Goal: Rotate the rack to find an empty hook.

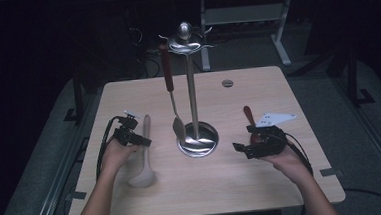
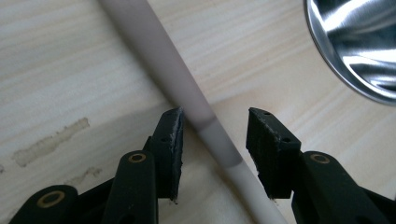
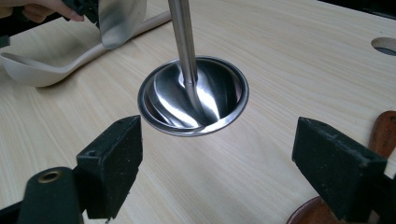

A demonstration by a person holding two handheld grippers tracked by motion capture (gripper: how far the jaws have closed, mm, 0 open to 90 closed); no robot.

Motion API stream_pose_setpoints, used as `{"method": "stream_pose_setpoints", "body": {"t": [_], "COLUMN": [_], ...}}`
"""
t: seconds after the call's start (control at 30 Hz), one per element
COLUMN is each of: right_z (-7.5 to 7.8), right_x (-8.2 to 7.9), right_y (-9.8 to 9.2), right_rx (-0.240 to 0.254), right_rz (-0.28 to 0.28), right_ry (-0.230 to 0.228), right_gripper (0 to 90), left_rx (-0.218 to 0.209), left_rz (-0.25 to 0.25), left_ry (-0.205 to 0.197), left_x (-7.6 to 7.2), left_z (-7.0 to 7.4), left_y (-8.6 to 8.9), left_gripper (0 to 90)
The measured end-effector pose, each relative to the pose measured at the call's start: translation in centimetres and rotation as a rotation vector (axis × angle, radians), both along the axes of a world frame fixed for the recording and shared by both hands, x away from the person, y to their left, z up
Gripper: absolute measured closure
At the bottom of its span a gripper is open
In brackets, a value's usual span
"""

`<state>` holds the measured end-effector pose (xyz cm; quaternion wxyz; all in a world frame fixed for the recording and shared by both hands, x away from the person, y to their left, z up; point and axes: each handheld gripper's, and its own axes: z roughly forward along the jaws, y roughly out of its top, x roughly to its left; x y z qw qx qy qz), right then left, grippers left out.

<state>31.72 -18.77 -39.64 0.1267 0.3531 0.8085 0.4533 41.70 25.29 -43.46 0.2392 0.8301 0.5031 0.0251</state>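
Left gripper (image 2: 215, 128) open, 2 jaws straddling the pale ladle (image 2: 187, 93) handle, pads off it; ladle flat on the table (image 1: 263, 180) left of the utensil stand (image 1: 192, 87), bowl toward the near edge. Right gripper (image 3: 217, 158) wide open, nothing between the jaws, aimed level at the stand's dished base (image 3: 194, 95) from the right, over a brown utensil (image 1: 249, 115). Bare tabletop on the near side of the stand. 1 steel spatula (image 1: 174, 106) hanging from the stand's top.

ladle (image 1: 144, 155) | cream, plastic | flat on table, bowl toward person, left of stand
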Motion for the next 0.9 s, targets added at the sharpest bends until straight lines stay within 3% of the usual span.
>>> {"method": "stream_pose_setpoints", "body": {"t": [0.1, 0.23, 0.43, 0.67, 0.9], "right_z": [0.0, 0.1, 0.1, 0.1, 0.1], "right_x": [0.0, 0.0, 0.0, -0.1, 0.0], "right_y": [-0.1, -0.1, 0.0, 0.0, -0.1], "right_rx": [0.004, 0.009, 0.007, 0.011, 0.009], "right_rz": [-0.001, -0.005, -0.002, -0.005, -0.003], "right_ry": [0.0, 0.003, 0.003, 0.006, 0.003], "right_gripper": [16.1, 16.1, 16.1, 16.1, 16.1], "left_rx": [0.034, 0.084, 0.118, 0.085, 0.075], "left_rz": [-0.008, 0.026, 0.023, 0.05, 0.046], "left_ry": [0.018, 0.003, 0.01, 0.037, 0.051], "left_x": [0.4, 0.8, 1.2, 1.5, 1.8], "left_z": [-0.3, -0.5, -0.4, -0.4, -0.3], "left_y": [-0.6, -1.5, -1.9, -1.5, -1.2], "left_gripper": [55.8, 56.9, 58.7, 61.4, 63.6]}}
